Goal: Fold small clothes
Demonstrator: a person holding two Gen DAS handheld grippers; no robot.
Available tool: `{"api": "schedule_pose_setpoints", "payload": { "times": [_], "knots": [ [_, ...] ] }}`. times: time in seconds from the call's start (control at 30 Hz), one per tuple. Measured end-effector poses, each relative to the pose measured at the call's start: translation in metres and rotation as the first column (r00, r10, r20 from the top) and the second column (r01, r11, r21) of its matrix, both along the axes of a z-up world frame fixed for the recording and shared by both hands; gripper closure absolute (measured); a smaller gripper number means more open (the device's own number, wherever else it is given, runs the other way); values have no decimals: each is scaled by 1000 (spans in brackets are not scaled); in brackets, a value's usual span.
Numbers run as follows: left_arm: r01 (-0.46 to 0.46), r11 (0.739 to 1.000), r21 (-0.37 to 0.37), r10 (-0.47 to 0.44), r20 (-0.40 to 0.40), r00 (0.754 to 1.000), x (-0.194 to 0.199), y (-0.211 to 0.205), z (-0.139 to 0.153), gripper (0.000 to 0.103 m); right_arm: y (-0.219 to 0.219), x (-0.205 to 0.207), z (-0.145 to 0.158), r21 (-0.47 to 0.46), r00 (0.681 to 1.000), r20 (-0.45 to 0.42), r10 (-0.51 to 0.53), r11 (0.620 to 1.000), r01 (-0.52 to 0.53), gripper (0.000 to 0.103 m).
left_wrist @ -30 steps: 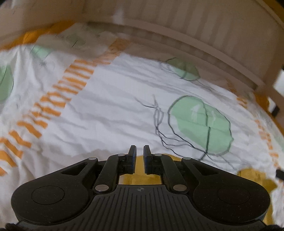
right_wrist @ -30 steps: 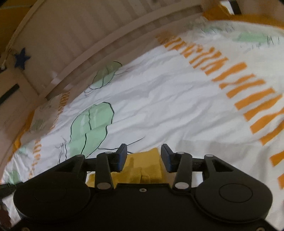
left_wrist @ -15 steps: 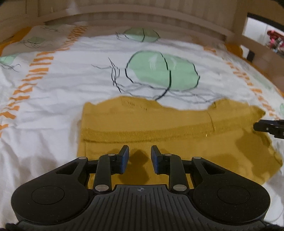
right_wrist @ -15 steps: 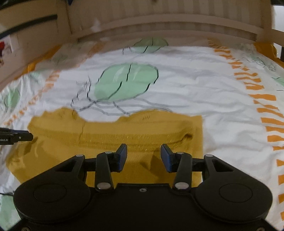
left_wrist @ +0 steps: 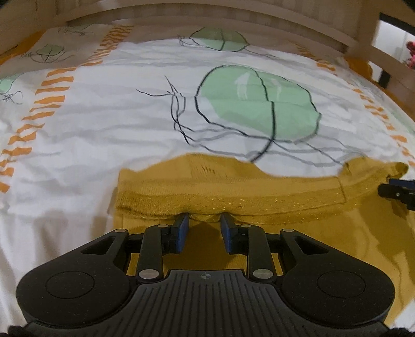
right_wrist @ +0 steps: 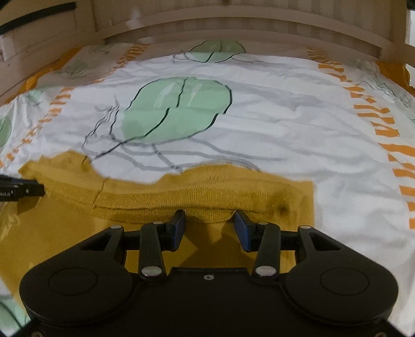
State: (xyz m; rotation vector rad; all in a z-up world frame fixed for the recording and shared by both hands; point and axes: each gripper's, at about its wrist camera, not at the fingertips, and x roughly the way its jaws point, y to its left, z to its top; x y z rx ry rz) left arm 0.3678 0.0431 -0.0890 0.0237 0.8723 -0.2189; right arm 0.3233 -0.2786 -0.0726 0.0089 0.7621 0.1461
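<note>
A mustard-yellow knitted garment [left_wrist: 259,181] [right_wrist: 207,184] lies flat on the bed, a ribbed band [left_wrist: 259,204] [right_wrist: 155,204] running across it. My left gripper [left_wrist: 204,217] hangs open just over the garment's left part, its fingertips at the near edge of the band with only a small hump of fabric between them. My right gripper [right_wrist: 210,216] stands open, wider, over the right part, its tips also at the band's edge. Each view catches the other gripper's tip at its side: the right gripper [left_wrist: 396,190], the left gripper [right_wrist: 23,190]. Neither pair of pads presses on cloth.
The bedsheet [left_wrist: 103,129] [right_wrist: 285,129] is white and wrinkled, with green leaf prints and orange stripe bands. A slatted wooden bed frame [left_wrist: 233,15] [right_wrist: 233,23] curves round the far side. Bare sheet lies beyond the garment and to both sides.
Both views swung from bare sheet onto the yellow garment and came down close to its ribbed band. The left jaws went from almost shut to open; the right jaws kept their width.
</note>
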Motion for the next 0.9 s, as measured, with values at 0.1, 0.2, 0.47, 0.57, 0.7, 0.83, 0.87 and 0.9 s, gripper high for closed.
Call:
{"api": "schedule_pose_setpoints", "payload": {
  "times": [0.1,0.2,0.47,0.57,0.7,0.83,0.87,0.9],
  "knots": [
    [-28,1000,3,27,9,1000,14,1,4,77,-7,16,3,34,999,-6,-43,998,43,51],
    [-55,998,17,55,21,998,26,1,11,77,-18,26,5,81,995,-10,-96,992,97,51],
    [-45,999,-24,45,14,999,14,-2,29,59,-39,5,14,146,992,9,-123,982,120,30],
    [-18,1000,-19,18,2,1000,5,-13,29,59,-42,-7,15,141,992,7,-125,982,122,29],
    [51,999,11,-51,-21,999,-3,-34,21,59,-38,-19,16,118,994,13,-106,988,104,28],
    [79,996,35,-77,-55,995,4,-51,5,59,-25,-15,13,63,998,12,-60,996,60,25],
    [78,996,42,-76,-56,996,7,-53,2,58,-21,-10,11,47,998,11,-54,997,54,25],
    [78,996,50,-75,-54,996,11,-56,0,57,-18,-6,9,33,999,8,-51,998,51,25]
  ]
}}
